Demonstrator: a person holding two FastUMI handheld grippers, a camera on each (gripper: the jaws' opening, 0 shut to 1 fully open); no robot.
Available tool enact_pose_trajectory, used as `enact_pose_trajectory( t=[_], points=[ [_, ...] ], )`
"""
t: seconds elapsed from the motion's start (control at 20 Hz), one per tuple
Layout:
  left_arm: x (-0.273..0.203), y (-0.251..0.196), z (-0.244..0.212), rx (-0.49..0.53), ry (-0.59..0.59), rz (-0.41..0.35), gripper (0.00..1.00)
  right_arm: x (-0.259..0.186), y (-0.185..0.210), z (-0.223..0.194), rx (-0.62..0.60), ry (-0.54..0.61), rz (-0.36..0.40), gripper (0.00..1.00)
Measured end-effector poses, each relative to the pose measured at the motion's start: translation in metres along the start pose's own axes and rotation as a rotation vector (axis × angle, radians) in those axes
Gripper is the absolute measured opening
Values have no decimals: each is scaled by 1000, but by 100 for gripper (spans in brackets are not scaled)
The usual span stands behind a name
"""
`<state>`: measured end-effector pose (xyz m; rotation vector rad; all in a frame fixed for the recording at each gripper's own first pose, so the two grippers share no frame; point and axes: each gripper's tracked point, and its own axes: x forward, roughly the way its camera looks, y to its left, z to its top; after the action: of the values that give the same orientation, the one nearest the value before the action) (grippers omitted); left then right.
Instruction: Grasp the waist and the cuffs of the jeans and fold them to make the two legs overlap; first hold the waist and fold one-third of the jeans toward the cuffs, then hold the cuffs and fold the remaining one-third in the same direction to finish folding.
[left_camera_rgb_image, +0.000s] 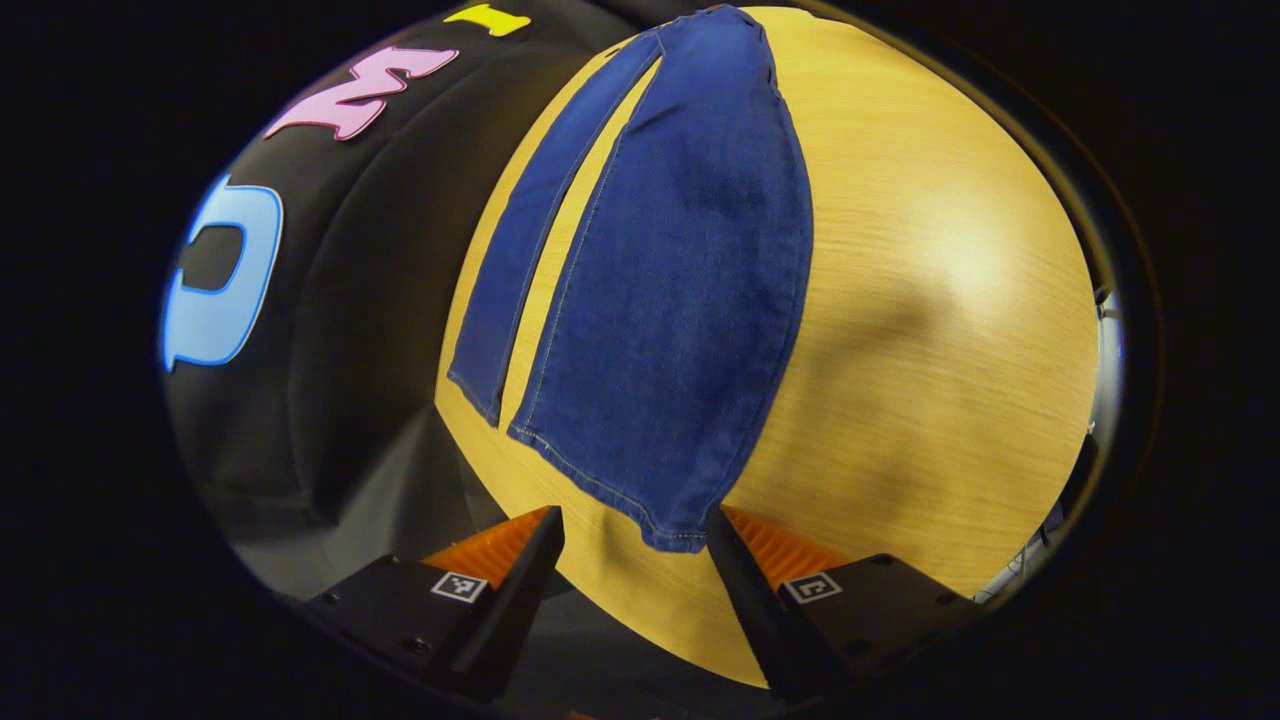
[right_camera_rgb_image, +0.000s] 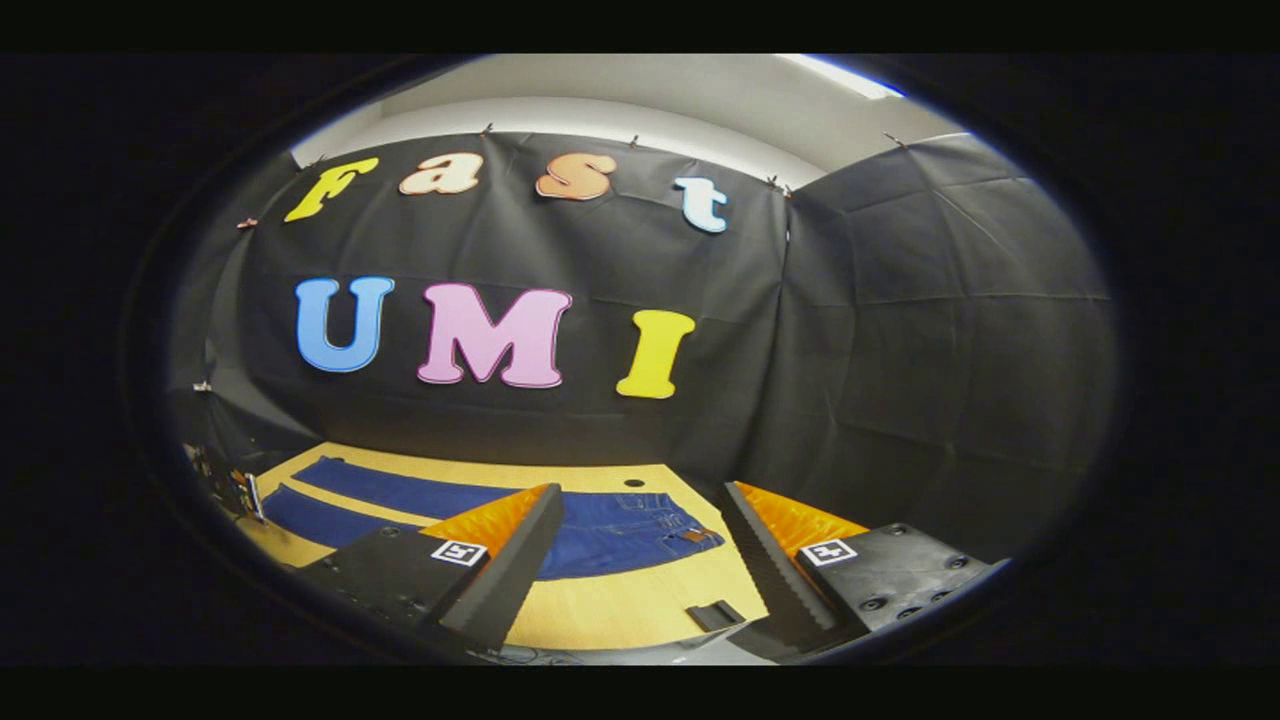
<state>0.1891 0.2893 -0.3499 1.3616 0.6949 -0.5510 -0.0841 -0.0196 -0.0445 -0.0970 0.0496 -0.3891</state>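
Observation:
Blue jeans (left_camera_rgb_image: 660, 300) lie flat on the wooden table (left_camera_rgb_image: 930, 330), both legs spread side by side with a strip of wood between them. In the left gripper view the nearer cuff (left_camera_rgb_image: 640, 500) lies just ahead of my left gripper (left_camera_rgb_image: 635, 545), which is open with its fingers either side of the cuff's corner, not touching it. In the right gripper view the jeans (right_camera_rgb_image: 610, 530) stretch leftward, the waist (right_camera_rgb_image: 690, 525) on the right. My right gripper (right_camera_rgb_image: 640, 560) hangs open above the table in front of the waist, holding nothing.
The black cloth wall (right_camera_rgb_image: 900, 330) closes the table's far side and right. A small dark object (right_camera_rgb_image: 715, 613) lies on the table's near edge in the right gripper view. Some clutter (right_camera_rgb_image: 235, 490) sits past the table's left end. Bare wood (left_camera_rgb_image: 950, 400) spreads beside the jeans.

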Motion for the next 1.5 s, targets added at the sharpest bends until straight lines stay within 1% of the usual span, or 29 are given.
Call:
enact_pose_trajectory(
  t=[0.05,0.1,0.15,0.2,0.25,0.35,0.4,0.45,0.5,0.65,0.7,0.75,0.85,1.0,1.1,1.2,1.3,1.35,1.5],
  points=[
    [3,2,4,10,-2,2,90,-1,0,-1,-14,-1,-2,95],
    [10,4,4,13,2,5,83,-1,1,-4,-26,2,-1,95],
    [16,6,6,15,8,9,79,-1,4,-7,-37,8,5,95],
    [20,8,6,10,18,14,68,0,5,-9,-47,14,11,98],
    [25,7,7,-2,27,8,63,1,5,-12,-61,21,17,97],
    [31,6,9,-19,43,0,46,7,3,-17,-101,28,22,95],
    [32,6,10,-21,48,-1,38,11,-1,-19,-124,33,23,97],
    [35,7,11,-15,53,9,33,17,-4,-23,-147,39,26,95],
    [33,8,10,-14,55,17,22,25,-9,-27,-175,44,31,95],
    [36,10,11,-50,64,18,16,58,-20,-39,-272,47,63,97],
    [34,11,11,-72,74,14,7,72,-26,-42,-305,44,74,97],
    [35,11,12,-84,77,10,10,87,-33,-47,-337,45,79,98],
    [33,12,13,-100,96,1,6,118,-46,-60,-413,59,103,97],
    [35,12,13,-133,104,-21,6,164,-70,-88,-558,99,157,97],
    [35,12,14,-152,106,-36,6,191,-86,-113,-649,134,201,97],
    [35,12,15,-147,114,-38,6,214,-100,-147,-776,185,242,97],
    [35,11,15,-138,128,-39,6,232,-105,-178,-892,241,325,97],
    [35,11,16,-151,130,-39,6,237,-106,-189,-933,253,367,97],
    [37,12,16,-193,143,-33,6,260,-108,-220,-1012,275,455,96]
  ],
)
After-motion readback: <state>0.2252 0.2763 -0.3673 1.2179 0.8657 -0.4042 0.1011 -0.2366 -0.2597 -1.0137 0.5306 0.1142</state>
